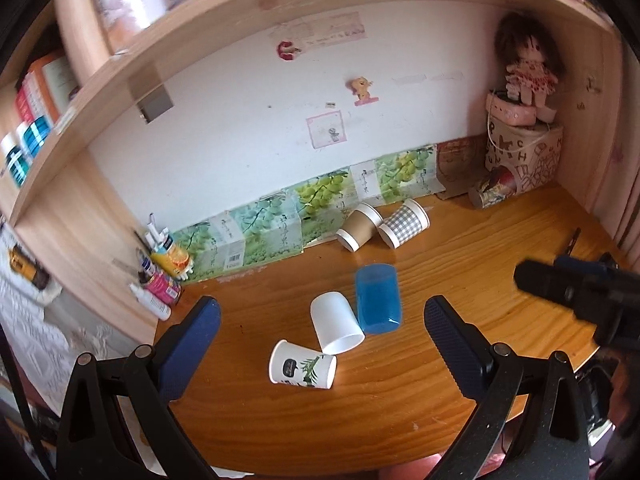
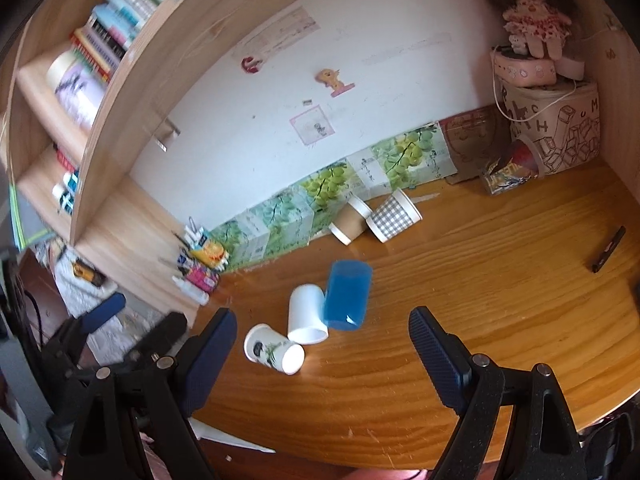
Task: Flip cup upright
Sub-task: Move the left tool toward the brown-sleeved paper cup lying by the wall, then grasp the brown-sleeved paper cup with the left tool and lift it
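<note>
Cups toppled mid-surface (image 1: 460, 392), both tongs gaping

Printed cup (image 1: 303, 369) lettering unreadable (blurred); left tongs (image 1: 320, 320), right tongs (image 2: 322, 334) holding nothing; dark strip (image 2: 608, 249) clearer from right.

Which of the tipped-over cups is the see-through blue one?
The blue cup, lying beside the plain white cup in the middle of the desk. All the others are paper: white, leaf-printed, brown, checked.

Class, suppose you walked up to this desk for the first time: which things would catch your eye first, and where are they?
A translucent blue cup lies on its side mid-desk, touching a plain white cup, with a leaf-printed paper cup just in front, also tipped over. Farther back, a brown paper cup and a gingham cup lie together near the wall. A rag doll sits atop boxes in the far right corner.
</note>
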{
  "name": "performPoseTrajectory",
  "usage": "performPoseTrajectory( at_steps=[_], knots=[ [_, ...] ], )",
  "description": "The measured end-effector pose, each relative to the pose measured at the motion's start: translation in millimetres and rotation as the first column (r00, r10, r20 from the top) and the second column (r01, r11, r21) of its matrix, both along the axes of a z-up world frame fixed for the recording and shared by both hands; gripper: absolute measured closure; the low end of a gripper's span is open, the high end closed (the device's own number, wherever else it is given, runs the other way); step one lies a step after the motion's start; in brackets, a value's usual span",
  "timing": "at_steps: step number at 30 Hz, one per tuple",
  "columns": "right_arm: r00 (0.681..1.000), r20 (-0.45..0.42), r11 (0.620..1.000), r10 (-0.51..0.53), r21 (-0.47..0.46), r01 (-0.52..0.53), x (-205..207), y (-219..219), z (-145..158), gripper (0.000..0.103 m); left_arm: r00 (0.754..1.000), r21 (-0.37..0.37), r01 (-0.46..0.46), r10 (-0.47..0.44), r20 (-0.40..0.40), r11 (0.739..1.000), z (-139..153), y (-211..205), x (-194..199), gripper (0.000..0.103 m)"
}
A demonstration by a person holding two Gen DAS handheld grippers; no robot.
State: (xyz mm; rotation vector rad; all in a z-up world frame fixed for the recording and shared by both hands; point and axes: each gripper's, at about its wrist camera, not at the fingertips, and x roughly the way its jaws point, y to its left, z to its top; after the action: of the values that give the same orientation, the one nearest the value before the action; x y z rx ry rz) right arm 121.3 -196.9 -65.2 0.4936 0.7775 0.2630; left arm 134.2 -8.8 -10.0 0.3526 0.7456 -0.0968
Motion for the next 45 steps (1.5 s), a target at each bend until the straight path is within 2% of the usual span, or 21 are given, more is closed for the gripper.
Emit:
performPoseTrajectory(
  at_steps=[10, 18, 26, 35, 40, 42, 45],
  knots=[
    [0.996, -0.080, 0.986, -0.040, 0.156, 0.052, 69.6, -27.9, -5.6, 0.015, 0.990, 0.098, 0.100, -0.089, -0.112, 0.990, -16.1, -12.6, 72.1, 0.002],
    [0.978, -0.210, 0.956, 0.008, 0.289, 0.054, 133.7, -34.3, -45.1, 0.015, 0.958, 0.099, 0.179, -0.151, -0.244, 0.979, -51.7, -20.8, 147.0, 0.002],
    [0.945, -0.328, 0.908, 0.009, 0.398, 0.130, 199.0, -40.4, -90.3, 0.015, 0.913, 0.143, 0.243, -0.177, -0.367, 0.959, -98.6, -36.6, 220.3, 0.002],
    [0.909, -0.416, 0.865, -0.007, 0.453, 0.214, 240.9, -43.9, -136.3, 0.015, 0.863, 0.128, 0.305, -0.217, -0.457, 0.944, -147.1, -49.5, 286.5, 0.002],
    [0.894, -0.447, 0.847, -0.013, 0.470, 0.248, 255.0, -42.4, -155.8, 0.015, 0.847, 0.123, 0.308, -0.213, -0.487, 0.944, -174.6, -51.0, 315.8, 0.002],
    [0.890, -0.456, 0.851, -0.029, 0.456, 0.261, 258.0, -43.5, -161.0, 0.015, 0.833, 0.104, 0.310, -0.217, -0.509, 0.945, -188.6, -49.8, 325.3, 0.002],
    [0.885, -0.465, 0.853, -0.041, 0.445, 0.273, 260.3, -46.2, -167.7, 0.015, 0.827, 0.096, 0.309, -0.218, -0.518, 0.946, -200.6, -50.2, 333.7, 0.002]
  ],
)
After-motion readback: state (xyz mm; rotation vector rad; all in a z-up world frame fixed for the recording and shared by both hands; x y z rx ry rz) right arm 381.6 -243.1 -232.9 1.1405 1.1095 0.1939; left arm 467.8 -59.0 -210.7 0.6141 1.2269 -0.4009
